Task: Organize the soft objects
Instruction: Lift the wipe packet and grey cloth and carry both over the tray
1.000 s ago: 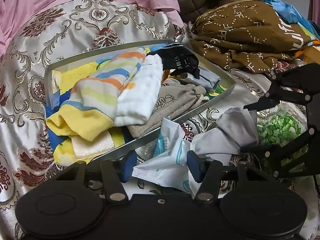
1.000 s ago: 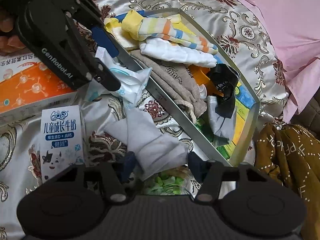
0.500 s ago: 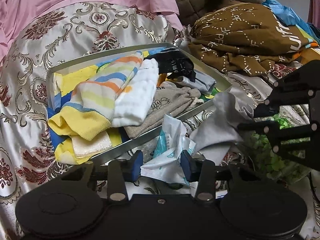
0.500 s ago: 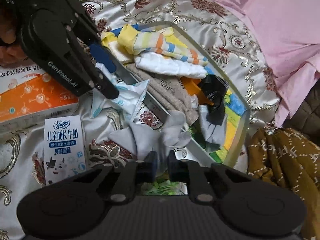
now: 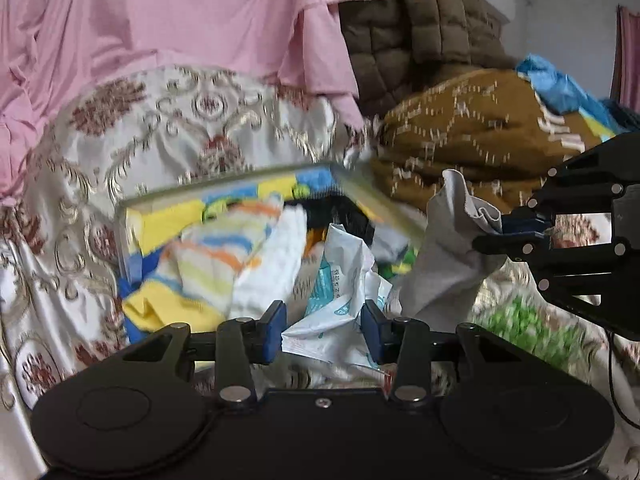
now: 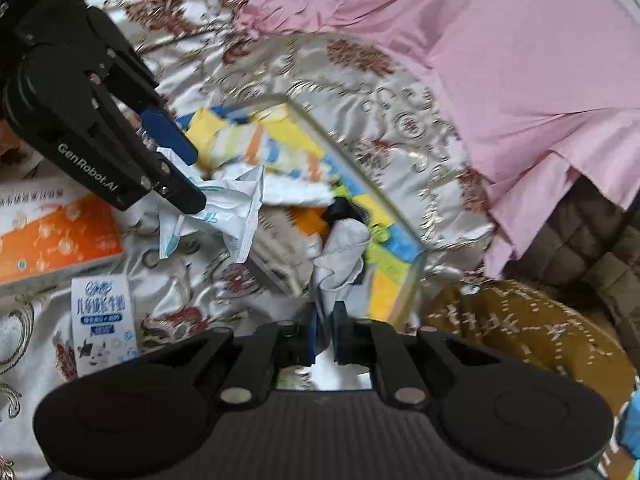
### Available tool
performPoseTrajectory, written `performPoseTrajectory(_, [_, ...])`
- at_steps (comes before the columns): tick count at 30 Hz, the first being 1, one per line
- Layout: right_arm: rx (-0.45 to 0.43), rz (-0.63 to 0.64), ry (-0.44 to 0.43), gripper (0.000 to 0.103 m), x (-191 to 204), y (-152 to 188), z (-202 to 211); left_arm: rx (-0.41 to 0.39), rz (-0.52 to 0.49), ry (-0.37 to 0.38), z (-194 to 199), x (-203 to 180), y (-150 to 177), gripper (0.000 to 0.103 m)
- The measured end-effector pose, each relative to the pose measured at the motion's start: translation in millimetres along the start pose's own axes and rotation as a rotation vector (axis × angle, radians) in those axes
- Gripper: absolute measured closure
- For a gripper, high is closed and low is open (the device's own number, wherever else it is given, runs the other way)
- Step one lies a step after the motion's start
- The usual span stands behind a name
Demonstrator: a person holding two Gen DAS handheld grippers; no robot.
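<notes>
My right gripper is shut on a grey cloth and holds it lifted beside the near corner of the metal-rimmed box; the cloth also hangs at the right of the left wrist view. My left gripper is shut on a crumpled white and teal wrapper, lifted off the bedspread in front of the box; the wrapper also shows in the right wrist view. The box holds a striped yellow sock, a white cloth and dark items.
An orange and white carton and a small milk carton lie on the patterned bedspread at the left. A brown printed garment and a quilted jacket are heaped at the right. Pink fabric lies behind. A green-patterned bag lies under the grey cloth.
My right gripper closed on the grey cloth and lifted it off the bedspread toward the box. My left gripper closed on the wrapper and raised it. Both cameras tilted upward.
</notes>
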State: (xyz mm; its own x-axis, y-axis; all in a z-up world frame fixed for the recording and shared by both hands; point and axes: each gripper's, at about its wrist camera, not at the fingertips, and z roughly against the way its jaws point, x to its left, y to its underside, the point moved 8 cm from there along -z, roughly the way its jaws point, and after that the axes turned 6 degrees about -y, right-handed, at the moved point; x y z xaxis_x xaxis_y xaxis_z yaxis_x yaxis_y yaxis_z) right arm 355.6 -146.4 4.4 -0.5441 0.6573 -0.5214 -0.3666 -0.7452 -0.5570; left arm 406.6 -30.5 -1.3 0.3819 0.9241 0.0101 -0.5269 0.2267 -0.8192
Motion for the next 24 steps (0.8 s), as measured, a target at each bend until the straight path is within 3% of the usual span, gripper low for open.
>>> performPoseTrajectory(12, [-0.052, -0.018, 0.073, 0.095, -68.1, -56.2, 10.9, -0.089, 0.026, -0.075, -16.2, 15.6, -67.6, 0.059])
performPoseTrajectory(24, [-0.116, -0.143, 0.138, 0.095, -148.6, -131.5, -60.1, -0.129, 0.025, -0.110, -85.3, 42.2, -116.5, 0.058])
